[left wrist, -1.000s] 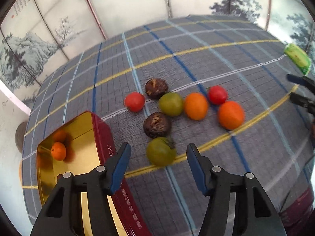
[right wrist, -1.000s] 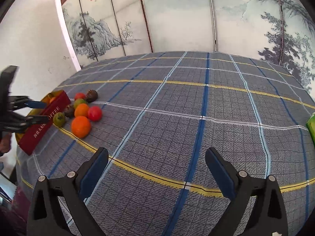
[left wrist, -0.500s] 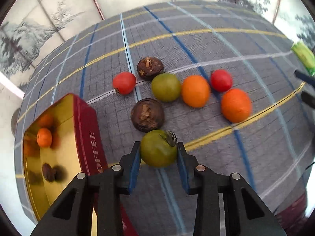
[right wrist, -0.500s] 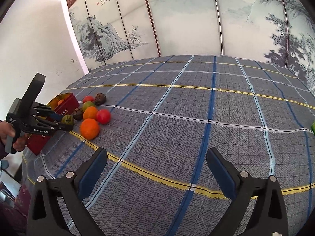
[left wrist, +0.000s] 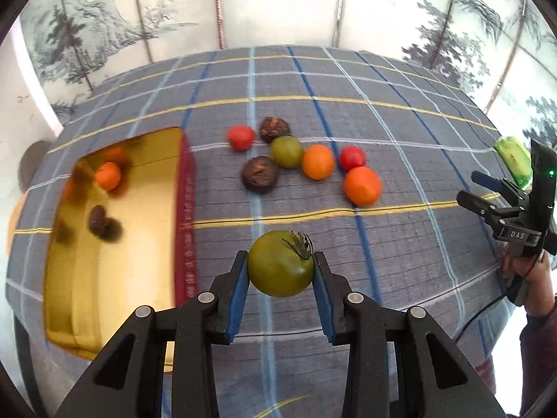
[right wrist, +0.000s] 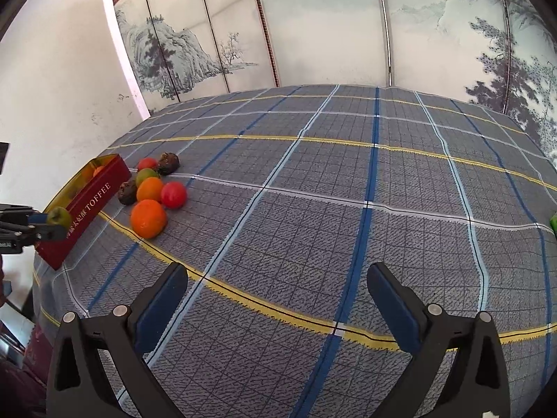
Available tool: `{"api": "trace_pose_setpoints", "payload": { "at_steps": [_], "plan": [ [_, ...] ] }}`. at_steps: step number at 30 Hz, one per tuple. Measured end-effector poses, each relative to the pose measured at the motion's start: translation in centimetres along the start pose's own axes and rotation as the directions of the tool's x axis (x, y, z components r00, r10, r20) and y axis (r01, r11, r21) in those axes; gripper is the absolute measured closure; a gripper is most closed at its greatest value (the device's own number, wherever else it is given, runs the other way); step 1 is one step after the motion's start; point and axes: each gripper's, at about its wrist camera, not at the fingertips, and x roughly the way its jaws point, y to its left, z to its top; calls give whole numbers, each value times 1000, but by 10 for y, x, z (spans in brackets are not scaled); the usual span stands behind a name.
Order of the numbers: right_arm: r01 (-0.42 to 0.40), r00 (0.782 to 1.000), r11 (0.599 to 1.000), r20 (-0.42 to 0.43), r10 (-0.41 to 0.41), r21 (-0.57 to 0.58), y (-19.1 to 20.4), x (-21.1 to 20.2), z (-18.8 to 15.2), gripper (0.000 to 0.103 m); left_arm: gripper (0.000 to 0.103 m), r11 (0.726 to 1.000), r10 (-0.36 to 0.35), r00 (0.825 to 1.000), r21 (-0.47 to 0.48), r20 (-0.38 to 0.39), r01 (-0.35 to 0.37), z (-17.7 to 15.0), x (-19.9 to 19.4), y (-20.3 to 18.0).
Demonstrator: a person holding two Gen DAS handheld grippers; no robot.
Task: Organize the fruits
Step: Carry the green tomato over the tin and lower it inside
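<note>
Here, a checked grey cloth with blue, white and yellow lines covers the table [right wrist: 348, 209], with a painted folding screen [right wrist: 330, 28] standing behind it. At the table's left end sits an open red tin [left wrist: 186, 209] with a gold inside, the word TOFFEE readable on its side in the right wrist view. The tin already holds a small orange [left wrist: 108, 175] near its far end and a dark brown fruit [left wrist: 97, 218] near its middle; both look blurred.

The left gripper [left wrist: 281, 271] is clamped on a green tomato [left wrist: 280, 269], one blue pad pressing each side, the dried stem facing up and to the right. The tomato hangs above the cloth, just right of the tin's red wall and apart from the loose pile.

The right gripper [right wrist: 278, 296] hangs over bare cloth well away from the fruit, its fingers spread wide with nothing between them.

Six fruits lie in the pile beyond the held tomato. The big orange [left wrist: 362, 186] is nearest the yellow line, with a red tomato [left wrist: 352, 157] just behind it. A smaller orange [left wrist: 318, 161] touches a second green tomato [left wrist: 287, 151]. One brown fruit [left wrist: 260, 174] lies closest to the tin, another [left wrist: 274, 129] sits at the back beside a second red tomato [left wrist: 240, 137]. A green packet [left wrist: 512, 160] lies at the table's right edge.
</note>
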Motion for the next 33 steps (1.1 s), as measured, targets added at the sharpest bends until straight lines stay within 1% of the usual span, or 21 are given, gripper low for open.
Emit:
{"api": "trace_pose_setpoints", "payload": {
  "at_steps": [2,7,15,19,24,28,31,33],
  "plan": [
    [9,1000,1000,-15,-9,-4,1,3,0,1,66,999,32,999,-9,15,-31,-2,-5,9],
    [27,998,1000,-54,-28,-8,2,9,-1,1,66,997,63,997,-49,37,-61,-6,-13,30],
    [80,991,996,-108,-83,-24,5,18,-2,1,66,986,147,987,-83,66,-142,-11,-19,60],
    [94,989,995,-117,-96,-27,5,19,-2,1,66,977,199,978,-92,66,-192,-14,-14,78],
    [101,988,994,-118,-104,-29,5,20,-2,1,66,966,243,969,-108,54,-236,-18,-4,96],
    [106,987,994,-120,-109,-30,6,20,-2,1,66,959,260,964,-124,47,-253,-23,4,109],
    [110,986,993,-121,-113,-32,6,20,-1,1,66,951,291,956,-122,44,-283,-27,12,117],
    [113,986,993,-122,-117,-32,7,21,-1,1,66,949,295,955,-127,41,-288,-27,17,121]
  ]
}}
